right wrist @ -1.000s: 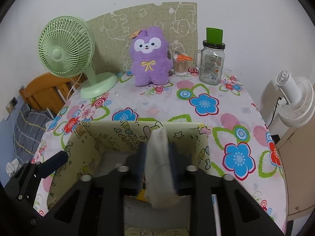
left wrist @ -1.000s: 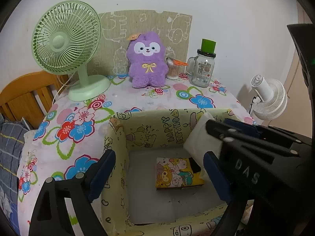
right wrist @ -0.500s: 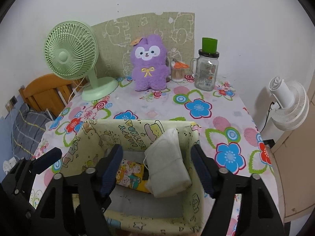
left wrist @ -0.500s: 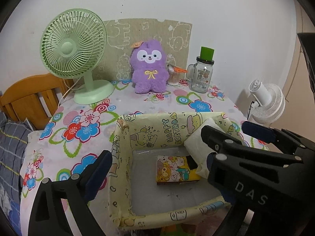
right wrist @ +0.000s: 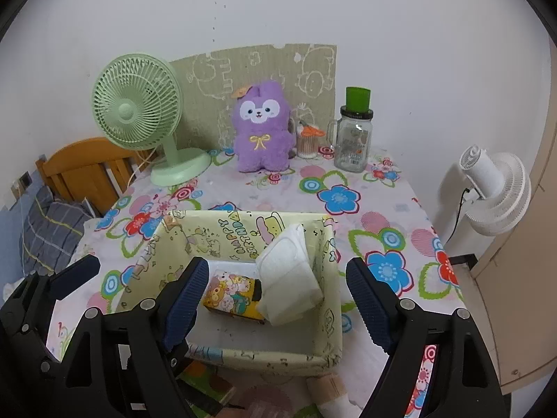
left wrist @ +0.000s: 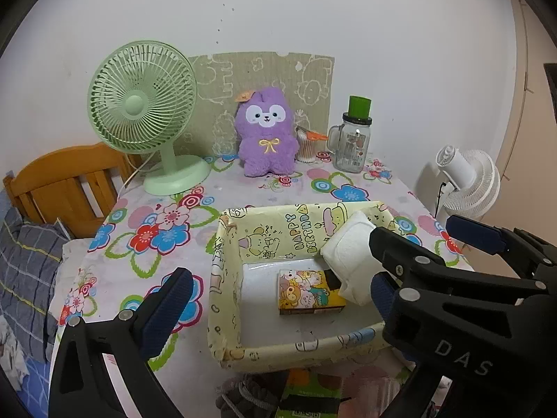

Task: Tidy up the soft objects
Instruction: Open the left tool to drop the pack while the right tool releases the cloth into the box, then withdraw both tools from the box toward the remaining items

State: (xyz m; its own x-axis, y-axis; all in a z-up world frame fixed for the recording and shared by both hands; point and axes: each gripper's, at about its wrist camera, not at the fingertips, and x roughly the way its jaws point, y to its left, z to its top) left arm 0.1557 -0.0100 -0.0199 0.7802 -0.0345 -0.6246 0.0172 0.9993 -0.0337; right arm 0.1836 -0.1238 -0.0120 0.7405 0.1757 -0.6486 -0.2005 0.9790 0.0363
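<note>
Released white pad (right wrist: 289, 275) leans in box (right wrist: 330, 313), long axis tilted top-away; both hand-held grippers opening, empty.

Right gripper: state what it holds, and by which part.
Nothing. The right gripper has its jaws opening with no contact; the white folded cloth lies free in the yellow box, leaning on its right wall.

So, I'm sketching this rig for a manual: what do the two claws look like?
Both are matte black plastic frames with silver rivets at the joints. Each finger ends in a ribbed dark blue pad. The left claw and right claw look alike; white "DAS" lettering marks one black arm in the left wrist view. No cables or sleeves show.
</note>
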